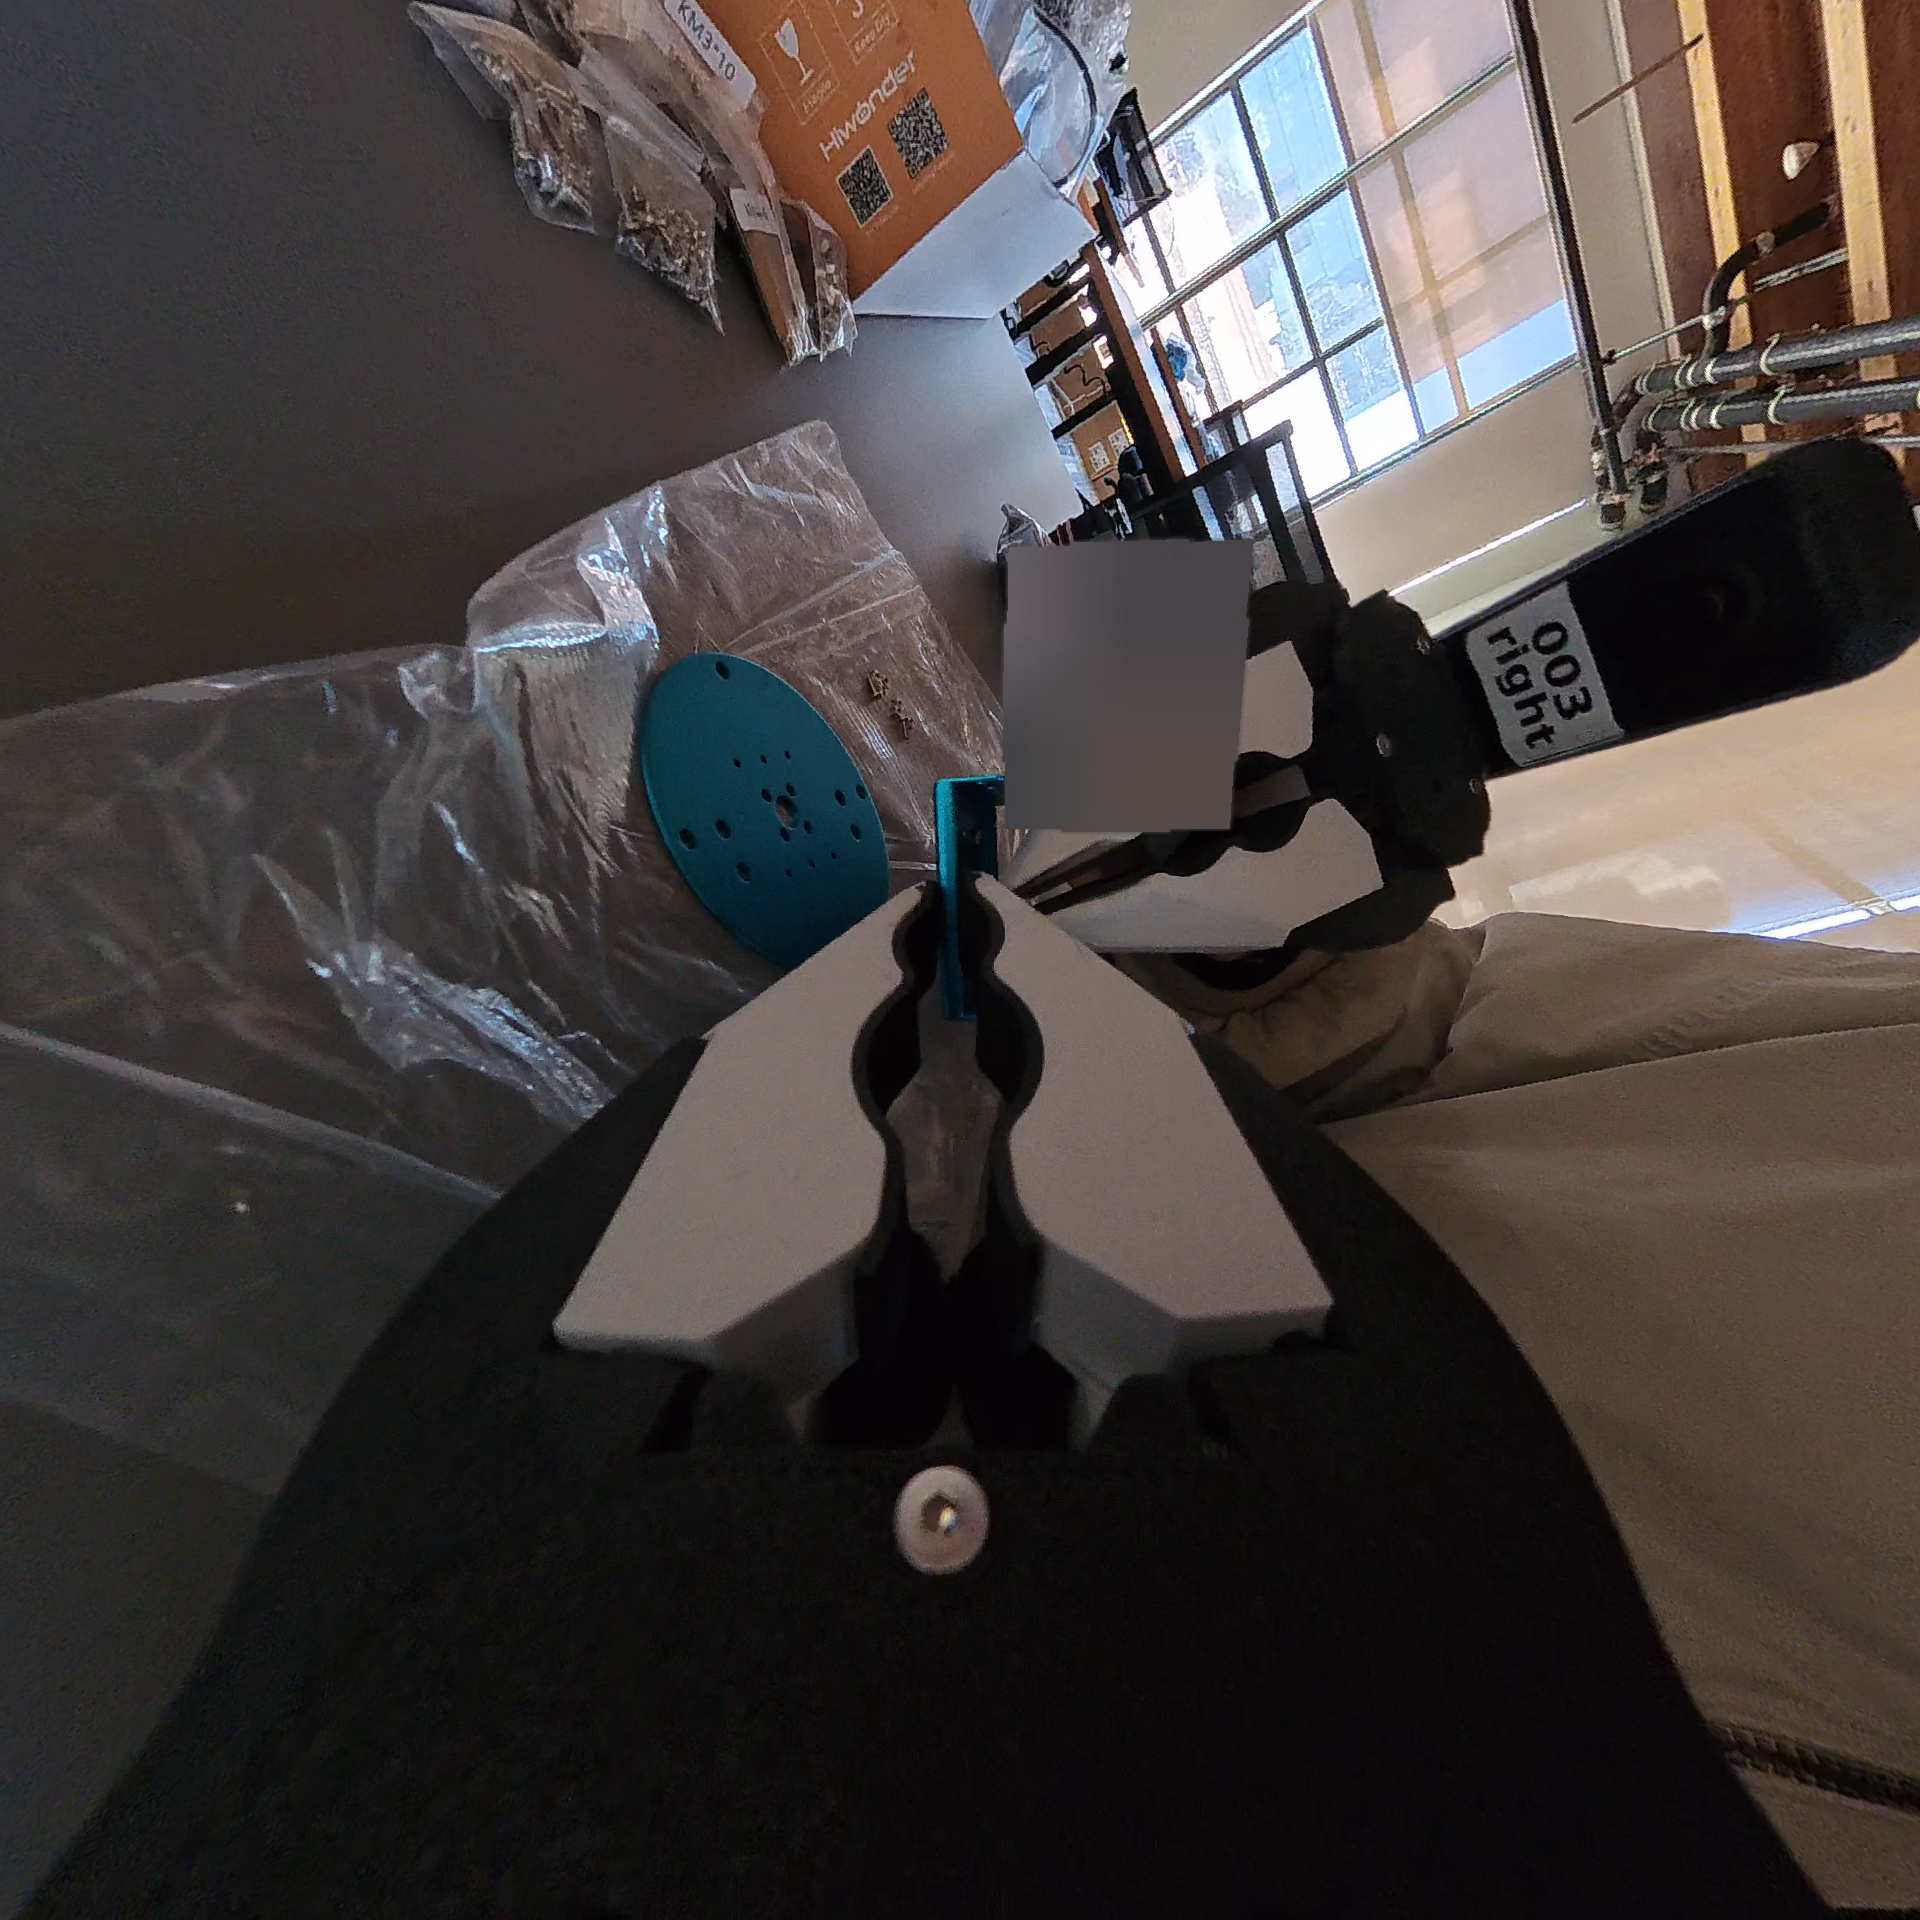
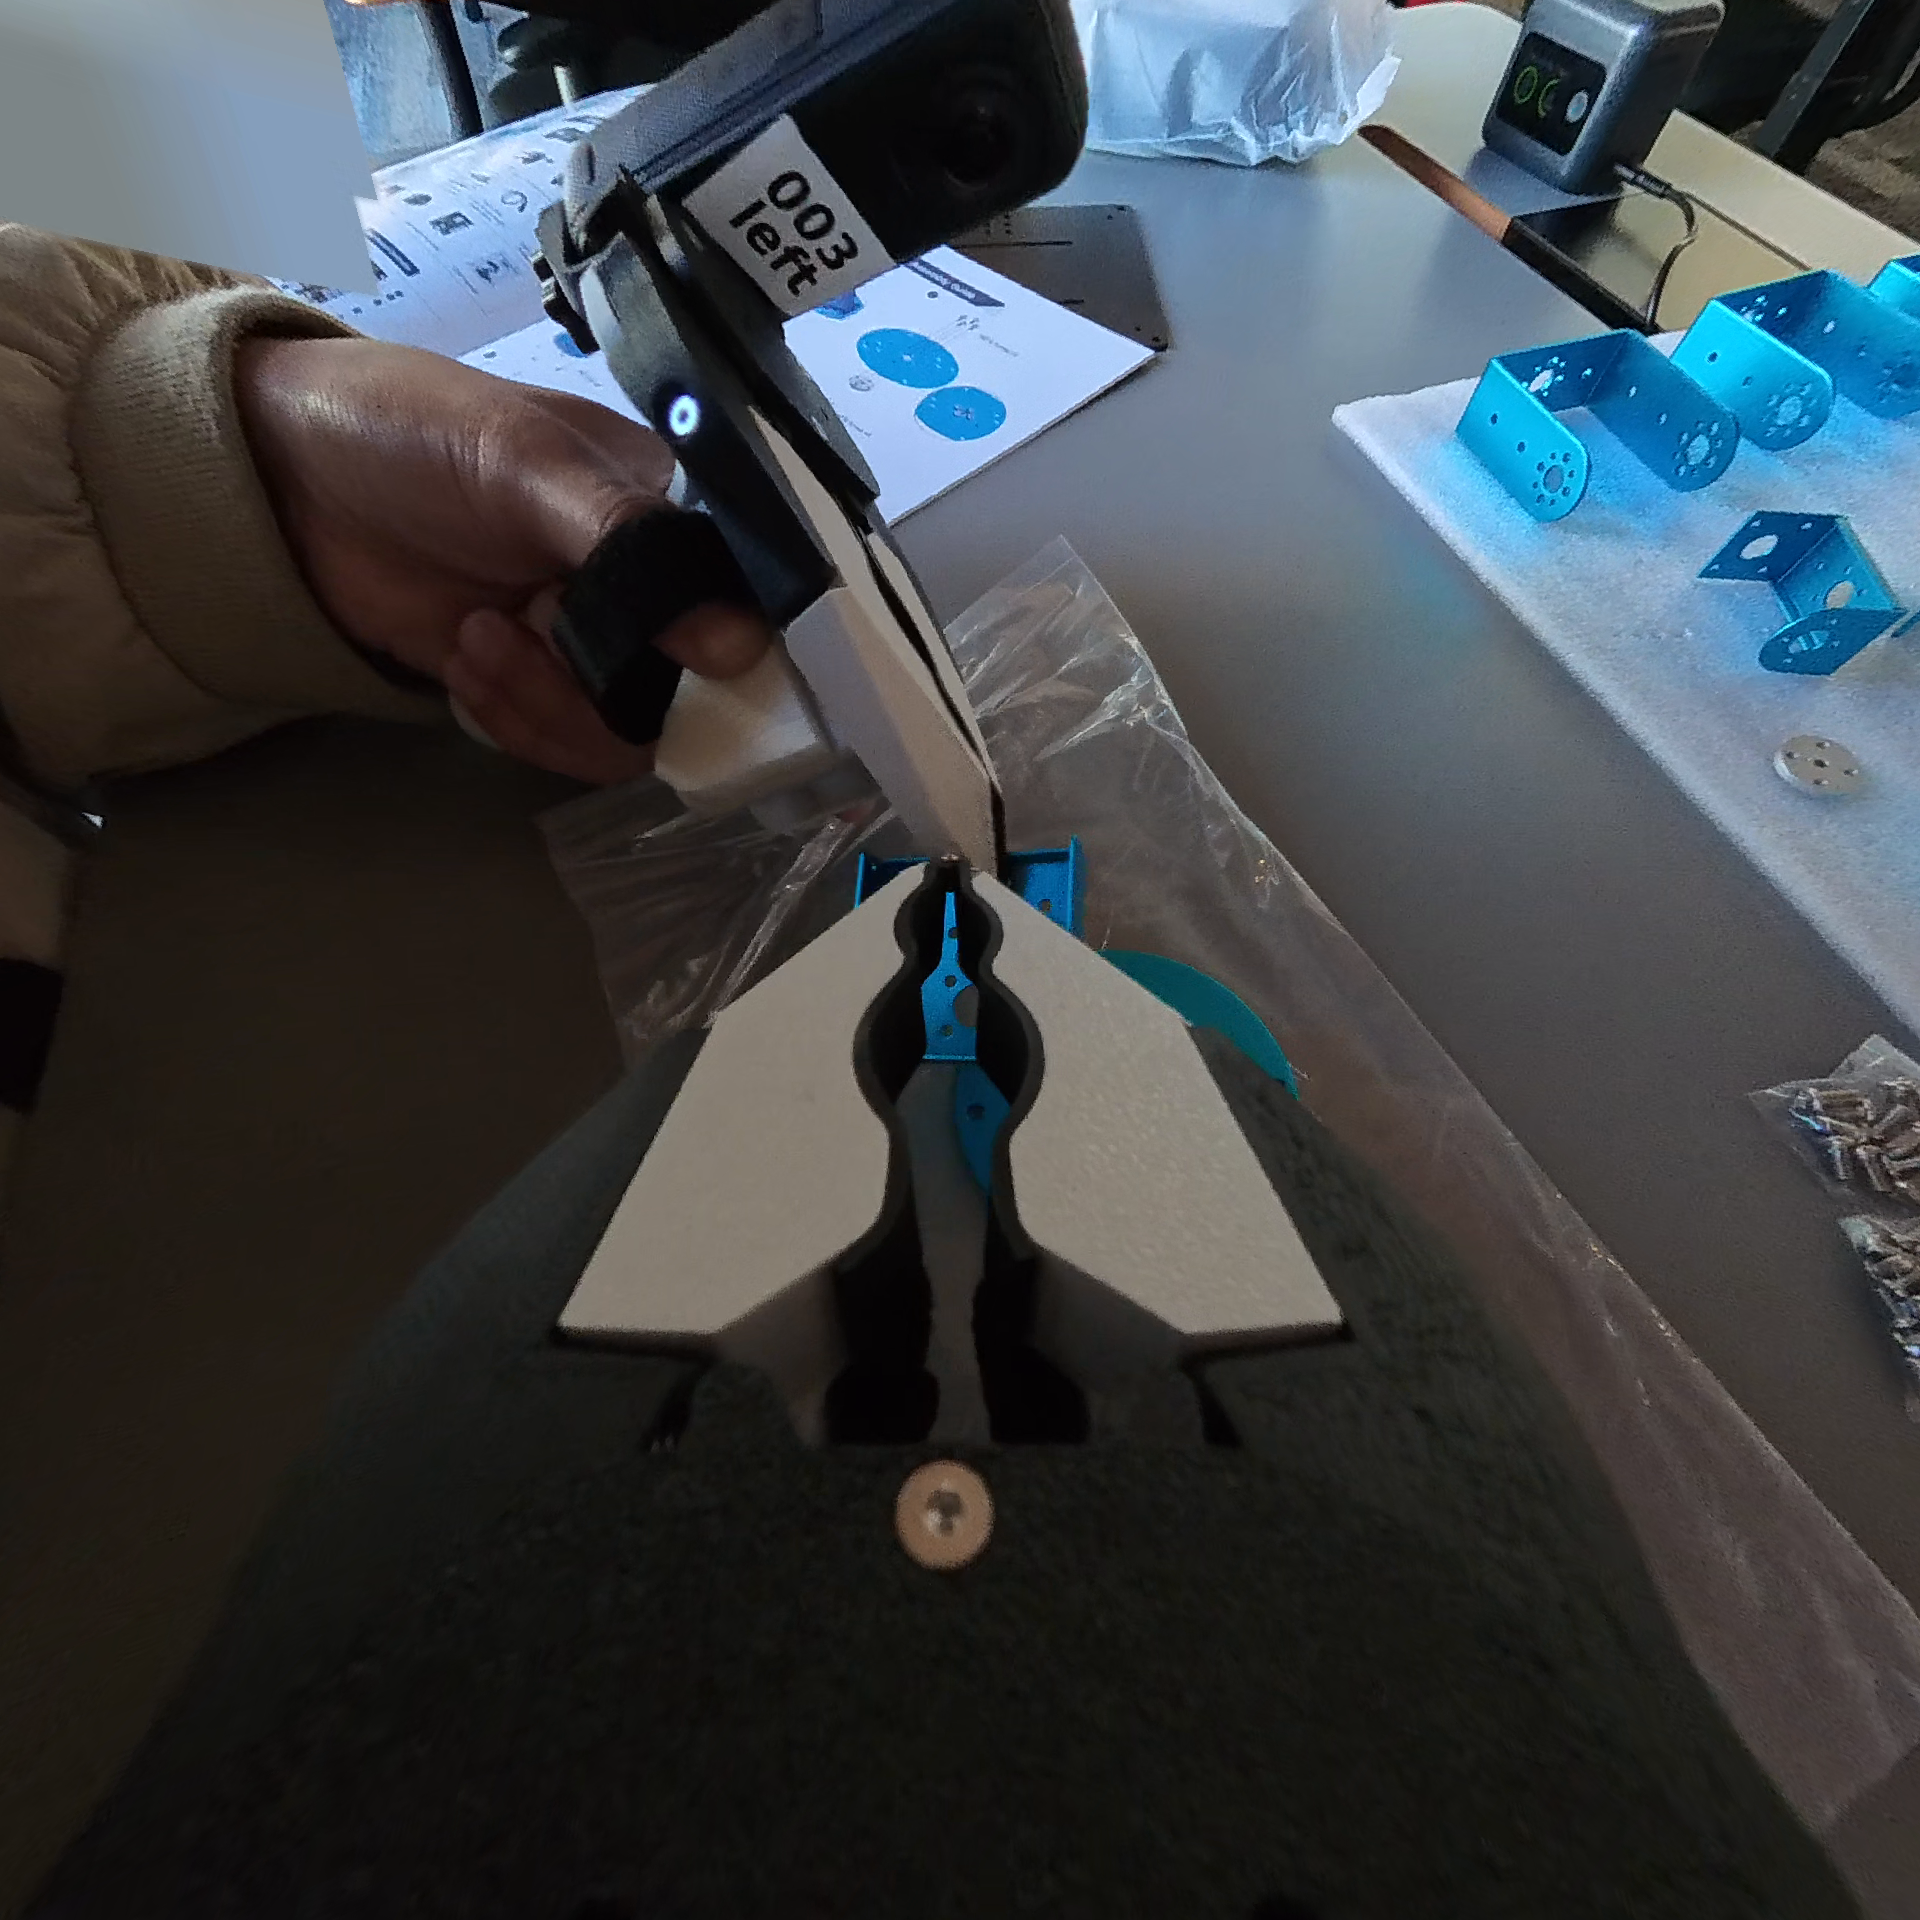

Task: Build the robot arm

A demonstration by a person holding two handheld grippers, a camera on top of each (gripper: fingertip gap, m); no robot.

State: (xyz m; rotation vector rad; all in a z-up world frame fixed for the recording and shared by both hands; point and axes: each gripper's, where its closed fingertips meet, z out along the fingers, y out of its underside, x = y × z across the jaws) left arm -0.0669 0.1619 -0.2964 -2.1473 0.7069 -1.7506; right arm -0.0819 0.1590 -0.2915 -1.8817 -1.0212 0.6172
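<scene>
My left gripper is shut on a small blue metal bracket and holds it upright over a clear plastic bag. In the right wrist view the left gripper comes down from above onto the same bracket. My right gripper is shut, with what looks like a small silver screw at its tips, pressed against the bracket. A teal round plate with holes lies on the bag just beside the bracket, and shows in the right wrist view too.
Several blue U-brackets and a silver hub lie on white foam at right. Bags of screws, an instruction sheet, a cardboard box and a small device with a screen stand on the grey table. The tips of both grippers are at nearly the same place.
</scene>
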